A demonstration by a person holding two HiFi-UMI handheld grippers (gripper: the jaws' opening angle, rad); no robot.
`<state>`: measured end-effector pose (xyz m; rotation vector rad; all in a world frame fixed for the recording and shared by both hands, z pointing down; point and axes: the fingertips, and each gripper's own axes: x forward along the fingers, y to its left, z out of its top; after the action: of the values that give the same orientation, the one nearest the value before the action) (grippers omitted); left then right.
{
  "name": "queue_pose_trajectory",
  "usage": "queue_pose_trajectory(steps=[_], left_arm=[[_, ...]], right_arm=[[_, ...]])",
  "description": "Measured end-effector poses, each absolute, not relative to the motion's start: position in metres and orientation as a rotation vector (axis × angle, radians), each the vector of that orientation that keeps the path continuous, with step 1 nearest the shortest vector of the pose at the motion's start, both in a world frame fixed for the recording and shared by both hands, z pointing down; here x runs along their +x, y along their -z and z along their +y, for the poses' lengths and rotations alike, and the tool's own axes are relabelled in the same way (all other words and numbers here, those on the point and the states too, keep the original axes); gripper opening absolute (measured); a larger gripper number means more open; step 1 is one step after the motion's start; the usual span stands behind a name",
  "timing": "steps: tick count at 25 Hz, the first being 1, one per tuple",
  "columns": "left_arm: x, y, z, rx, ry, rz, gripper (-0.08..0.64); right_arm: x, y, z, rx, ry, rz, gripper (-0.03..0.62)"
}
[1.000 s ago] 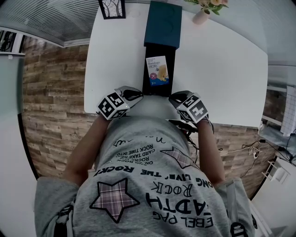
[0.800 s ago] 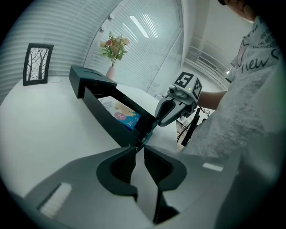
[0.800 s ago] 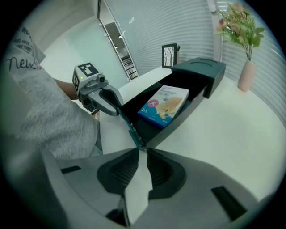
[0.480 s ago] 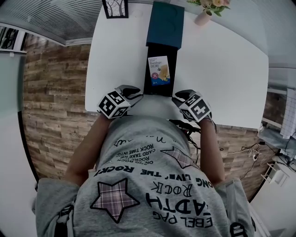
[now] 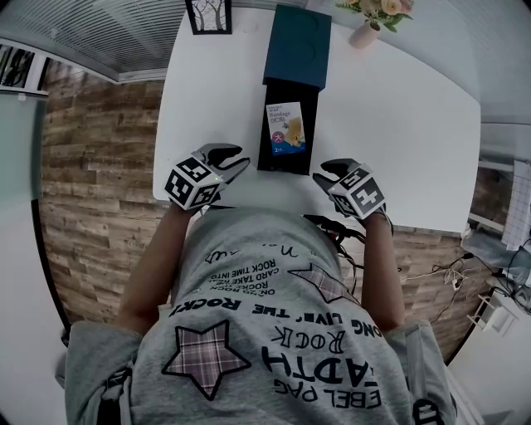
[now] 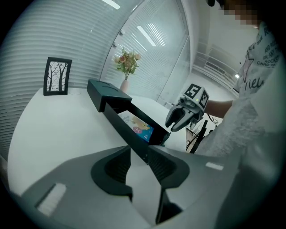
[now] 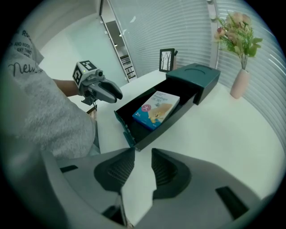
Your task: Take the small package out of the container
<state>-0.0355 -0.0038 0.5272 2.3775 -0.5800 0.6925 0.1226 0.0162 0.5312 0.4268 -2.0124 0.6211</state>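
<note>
A small white and blue package [image 5: 285,126] lies flat in a black tray [image 5: 267,153] pulled out of a teal sleeve [image 5: 297,41]. My left gripper [image 5: 231,159] hovers just left of the tray's near end. My right gripper [image 5: 330,171] hovers just right of it. Both have just been opening their jaws, and nothing is between them. In the left gripper view the jaws [image 6: 138,156] frame the tray's near corner [image 6: 145,154] from behind, apart from it. The right gripper view shows its jaws [image 7: 143,163] short of the tray [image 7: 129,129], with the package [image 7: 156,108] beyond.
The white table's near edge [image 5: 249,203] runs just under both grippers, with the person's torso against it. A framed picture [image 5: 208,15] stands at the back left. A vase of flowers [image 5: 365,29] stands at the back right.
Both grippers have come off the tray's near corners and spread outward, the left one further left. Their jaws stand wider than before. The package and tray lie as they did.
</note>
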Motion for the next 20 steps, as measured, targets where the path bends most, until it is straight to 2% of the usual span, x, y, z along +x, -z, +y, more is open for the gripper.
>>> queue_pose_trajectory(steps=[20], left_arm=[[-0.035,-0.483,-0.055,2.416,-0.543,-0.756,0.114]], right_arm=[[0.103,-0.478,-0.036,0.563,-0.577,-2.173,0.117]])
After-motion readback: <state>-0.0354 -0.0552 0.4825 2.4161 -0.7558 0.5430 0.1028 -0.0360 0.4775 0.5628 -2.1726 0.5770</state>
